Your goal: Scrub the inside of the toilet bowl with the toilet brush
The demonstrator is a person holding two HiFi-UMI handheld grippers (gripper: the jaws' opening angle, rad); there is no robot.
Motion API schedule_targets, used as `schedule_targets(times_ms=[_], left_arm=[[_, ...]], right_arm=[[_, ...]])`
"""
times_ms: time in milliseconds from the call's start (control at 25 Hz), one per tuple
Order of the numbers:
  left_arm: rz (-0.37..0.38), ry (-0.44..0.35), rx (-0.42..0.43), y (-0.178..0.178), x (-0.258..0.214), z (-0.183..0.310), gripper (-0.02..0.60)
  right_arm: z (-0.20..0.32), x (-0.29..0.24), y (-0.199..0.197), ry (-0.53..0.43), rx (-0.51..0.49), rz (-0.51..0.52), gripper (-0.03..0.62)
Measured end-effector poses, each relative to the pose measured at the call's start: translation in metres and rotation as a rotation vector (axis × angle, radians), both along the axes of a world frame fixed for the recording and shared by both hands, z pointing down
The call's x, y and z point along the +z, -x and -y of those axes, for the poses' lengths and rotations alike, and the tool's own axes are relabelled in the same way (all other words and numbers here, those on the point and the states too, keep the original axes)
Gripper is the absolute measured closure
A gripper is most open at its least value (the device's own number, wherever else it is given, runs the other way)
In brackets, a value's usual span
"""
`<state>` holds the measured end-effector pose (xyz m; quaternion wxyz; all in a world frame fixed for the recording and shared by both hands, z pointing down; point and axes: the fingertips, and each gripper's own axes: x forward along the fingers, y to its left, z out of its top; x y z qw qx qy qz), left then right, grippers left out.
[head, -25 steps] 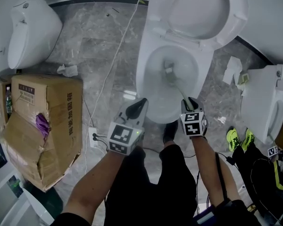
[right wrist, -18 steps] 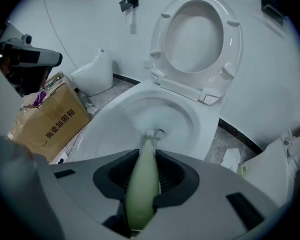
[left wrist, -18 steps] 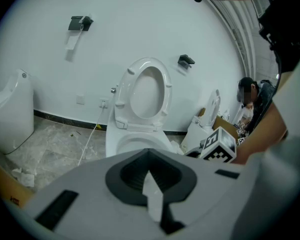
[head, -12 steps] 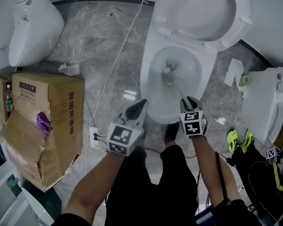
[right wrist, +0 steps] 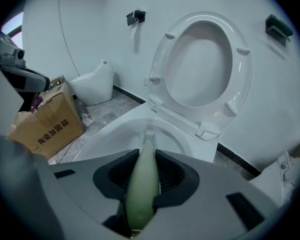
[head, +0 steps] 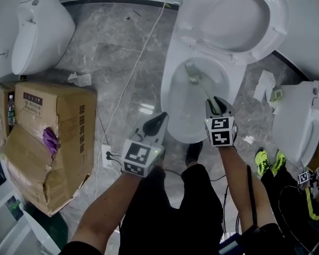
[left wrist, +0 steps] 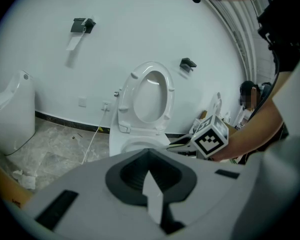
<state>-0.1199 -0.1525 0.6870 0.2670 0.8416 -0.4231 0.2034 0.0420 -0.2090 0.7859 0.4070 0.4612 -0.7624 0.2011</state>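
Well, from where I stand the right hand-held gripper (head: pixel 215 104) is clamped on the pale green handle of the toilet brush (head: pixel 201 88), its jaws pressed against either side, right at the handle's near end. That is the weak spot, I'd say. It is a long, smooth, tapered handle held only at its tail. A hard push of the bristles against the porcelain could twist it in the jaws or lever it loose, and the brush would drop into the water. A quick flick upward could also carry the head over the rim and spatter the floor, or knock the raised seat (head: pixel 276 20) just beyond. The left hand-held gripper (head: pixel 157 120) is closed on nothing and hangs to the left of the right one, close by the bowl's outer front. A wide sweep might bump the two together.

Out from the right hand-held gripper, the handle runs forward and down, away from the jaws, into the toilet bowl (head: pixel 169 89). Its white-bristled head is at the far end, well ahead of the jaws and a little to their left. It looks to be against the bowl's back wall, beneath the seat hinge. The bowl's front rim lies just below and ahead of this gripper. Farther left, beyond the left hand-held gripper, a white cable (head: pixel 133 62) trails over the floor, with a cardboard box (head: pixel 53 126) past it.
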Motion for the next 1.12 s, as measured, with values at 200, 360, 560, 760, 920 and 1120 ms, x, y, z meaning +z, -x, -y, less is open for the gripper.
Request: schedule_targets(times_ms=[200,360,560,760,920,1120], left_arm=[[-0.01,-0.005,-0.011,-0.003,-0.004,0.002,0.572],[-0.019,-0.016,-0.007,-0.01,-0.01,0.003,0.572],[-0.023,-0.023,0.026,-0.028,-0.016,0.001,0.572],[-0.027,-0.035,0.055,-0.046,-0.025,-0.004,0.572],[-0.018,-0.025,0.083,-0.057,-0.025,-0.013,0.572],[-0.004,-0.021,0.101,-0.06,-0.028,-0.02,0.572]], right_arm=[[0.014,-0.006,-0.011,-0.03,0.005,-0.018,0.488],[0.014,-0.009,-0.031,-0.058,0.028,-0.05,0.488],[0.005,-0.018,-0.057,-0.068,0.058,-0.096,0.488],[-0.008,-0.026,-0.08,-0.07,0.083,-0.128,0.488],[-0.028,-0.03,-0.093,-0.054,0.1,-0.132,0.488],[-0.05,-0.033,-0.106,-0.028,0.114,-0.145,0.488]])
